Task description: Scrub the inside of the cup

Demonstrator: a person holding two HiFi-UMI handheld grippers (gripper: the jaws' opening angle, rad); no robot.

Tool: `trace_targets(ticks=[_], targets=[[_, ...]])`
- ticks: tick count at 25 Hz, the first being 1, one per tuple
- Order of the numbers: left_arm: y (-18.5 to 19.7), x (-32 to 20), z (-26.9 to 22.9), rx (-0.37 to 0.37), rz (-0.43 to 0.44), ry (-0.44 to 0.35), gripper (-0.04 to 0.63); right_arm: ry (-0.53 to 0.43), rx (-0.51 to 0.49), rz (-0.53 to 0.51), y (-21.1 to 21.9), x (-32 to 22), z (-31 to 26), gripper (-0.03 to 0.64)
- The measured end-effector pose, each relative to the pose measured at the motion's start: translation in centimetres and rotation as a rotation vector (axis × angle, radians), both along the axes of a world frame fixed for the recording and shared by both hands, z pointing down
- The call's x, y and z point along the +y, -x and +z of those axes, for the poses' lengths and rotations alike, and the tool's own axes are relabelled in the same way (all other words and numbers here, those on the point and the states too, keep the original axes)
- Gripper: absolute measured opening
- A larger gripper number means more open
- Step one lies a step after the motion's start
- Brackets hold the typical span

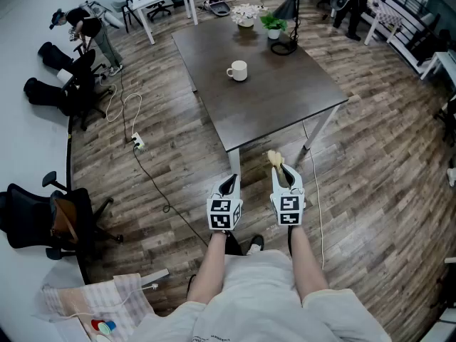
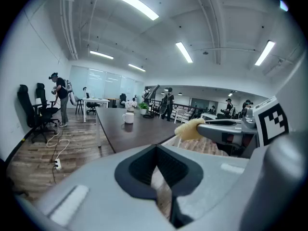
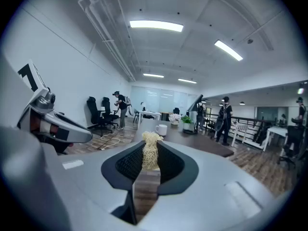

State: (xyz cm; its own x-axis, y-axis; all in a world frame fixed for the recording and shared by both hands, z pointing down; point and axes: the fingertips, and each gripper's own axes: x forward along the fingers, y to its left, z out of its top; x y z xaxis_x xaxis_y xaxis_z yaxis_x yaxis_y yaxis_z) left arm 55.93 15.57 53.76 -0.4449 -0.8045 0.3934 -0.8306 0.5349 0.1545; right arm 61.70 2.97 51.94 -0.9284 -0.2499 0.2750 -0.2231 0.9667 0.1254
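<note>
A white cup [image 1: 237, 70] stands on the dark table [image 1: 285, 98], far ahead of both grippers; it also shows small in the left gripper view as the cup [image 2: 128, 117] and in the right gripper view as the cup [image 3: 160, 129]. My right gripper [image 1: 278, 168] is shut on a pale yellow scrubber [image 1: 273, 157], whose fibres poke up between the pads as the scrubber [image 3: 149, 153]. My left gripper [image 1: 228, 184] hangs beside it with its jaws nearly together and nothing in them. Both are held low, short of the table's near edge.
A plant pot [image 1: 273, 27], flowers [image 1: 246, 13] and a black lamp [image 1: 288, 13] stand at the table's far end. Office chairs [image 1: 43, 219] and a cable with a power strip [image 1: 138, 143] are on the floor to the left. People stand further back.
</note>
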Motion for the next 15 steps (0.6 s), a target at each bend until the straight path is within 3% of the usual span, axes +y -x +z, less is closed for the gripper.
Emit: trace_targets(ticks=[2,4,7,9,12,15], targets=[[2.8,-1.5,-2.4,-0.021,-0.035,-0.030,0.000,-0.050,-0.005,-0.048,2.7,-0.4,-1.9,0.092],[5.1,-2.7,-4.8,-0.021,-0.083,-0.067,0.000,-0.040,-0.017,-0.047,4.2,-0.5,-3.2,0.092],[6.4,-2.8,-7.7,-0.001,-0.150,-0.134,0.000,0.113,-0.079,0.058,3.4,0.0,-3.5,0.092],[5.6,-2.2,-8.1,-0.012,-0.132,-0.156,0.000,0.199,-0.092,0.087,3.1,0.8,-2.3,0.092],[5.6,-1.2,-6.4,-0.025,-0.080,-0.113,0.000,0.213,-0.089,0.101,3.9,0.8,-1.6,0.094],[7.6,-0.1,-4.4,0.011,-0.078,-0.072,0.000,0.236,-0.093,0.137,5.3,0.1,-1.7,0.095]])
